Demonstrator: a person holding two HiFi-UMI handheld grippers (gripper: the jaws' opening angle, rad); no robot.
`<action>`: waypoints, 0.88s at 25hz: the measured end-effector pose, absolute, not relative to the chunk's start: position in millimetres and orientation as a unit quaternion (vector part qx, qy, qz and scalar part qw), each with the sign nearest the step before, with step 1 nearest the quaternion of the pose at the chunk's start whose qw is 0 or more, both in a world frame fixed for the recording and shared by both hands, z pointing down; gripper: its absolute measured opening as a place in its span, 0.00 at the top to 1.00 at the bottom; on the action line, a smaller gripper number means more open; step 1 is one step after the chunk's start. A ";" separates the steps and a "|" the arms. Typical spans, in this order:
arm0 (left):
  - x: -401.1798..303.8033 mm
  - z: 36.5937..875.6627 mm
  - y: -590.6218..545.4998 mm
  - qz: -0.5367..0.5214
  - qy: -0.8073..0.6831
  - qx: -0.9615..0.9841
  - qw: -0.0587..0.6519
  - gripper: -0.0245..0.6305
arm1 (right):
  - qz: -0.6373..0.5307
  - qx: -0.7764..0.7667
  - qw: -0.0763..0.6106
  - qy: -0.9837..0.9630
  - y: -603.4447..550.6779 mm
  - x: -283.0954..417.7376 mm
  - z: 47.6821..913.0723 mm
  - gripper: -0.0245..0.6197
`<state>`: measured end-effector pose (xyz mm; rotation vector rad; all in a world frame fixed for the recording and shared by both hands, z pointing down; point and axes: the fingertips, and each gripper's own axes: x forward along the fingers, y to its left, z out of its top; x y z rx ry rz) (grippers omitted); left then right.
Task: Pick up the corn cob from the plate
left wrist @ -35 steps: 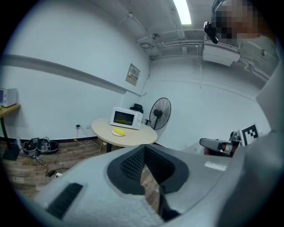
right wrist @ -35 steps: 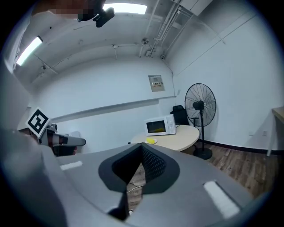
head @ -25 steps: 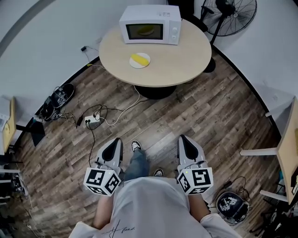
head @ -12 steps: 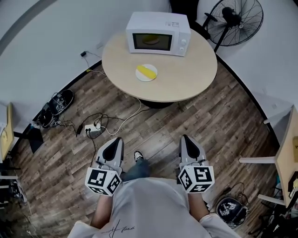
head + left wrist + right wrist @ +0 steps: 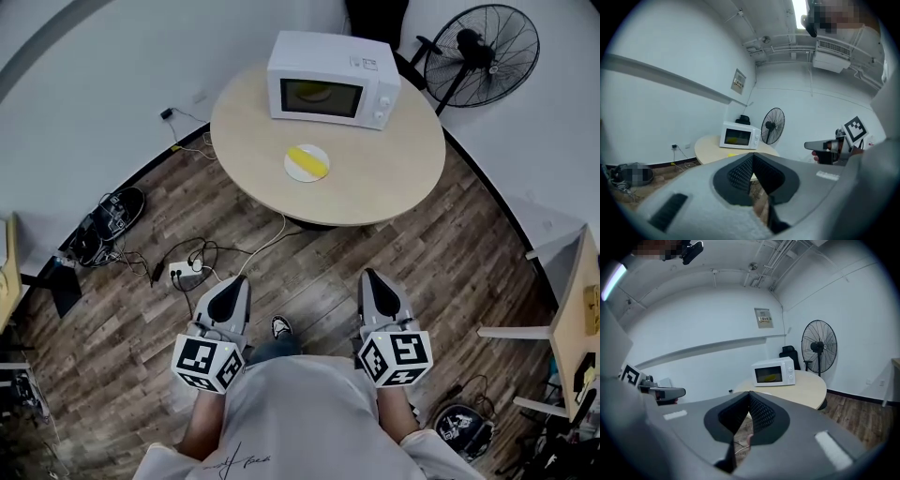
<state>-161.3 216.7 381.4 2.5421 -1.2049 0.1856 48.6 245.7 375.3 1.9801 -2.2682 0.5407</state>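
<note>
The yellow item (image 5: 317,92) inside the microwave (image 5: 375,75) cannot be identified.

No word or number can be read anywhere. The left gripper (image 5: 234,282) and right gripper (image 5: 370,277) each carry a cube faced with black-and-white square code patterns, without letters. The shirt (image 5: 291,403) bears a line of dark script near the head view's lower edge, too small to make out. A notice (image 5: 738,80) hangs on the wall, its print illegible in both gripper views. The microwave (image 5: 333,80) has a small, unreadable mark on its top.
</note>
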 end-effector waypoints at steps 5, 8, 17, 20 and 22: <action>-175.2 378.1 196.3 0.050 -0.418 0.891 0.168 0.98 | 0.168 0.648 0.049 -0.741 220.1 32.3 370.3 0.94; -187.1 381.2 186.5 0.053 -0.424 0.888 0.171 0.98 | 0.160 0.648 0.052 -0.743 210.0 21.0 364.8 0.94; -199.4 390.3 162.3 0.057 -0.419 0.888 0.182 0.98 | 0.151 0.632 0.060 -0.757 184.8 -0.8 366.7 0.94; -196.6 391.6 155.8 0.058 -0.415 0.889 0.185 0.98 | 0.151 0.633 0.063 -0.757 177.9 -0.4 367.6 0.94; -194.5 391.1 148.7 0.057 -0.412 0.890 0.186 0.98 | 0.151 0.633 0.063 -0.757 171.0 1.0 366.9 0.94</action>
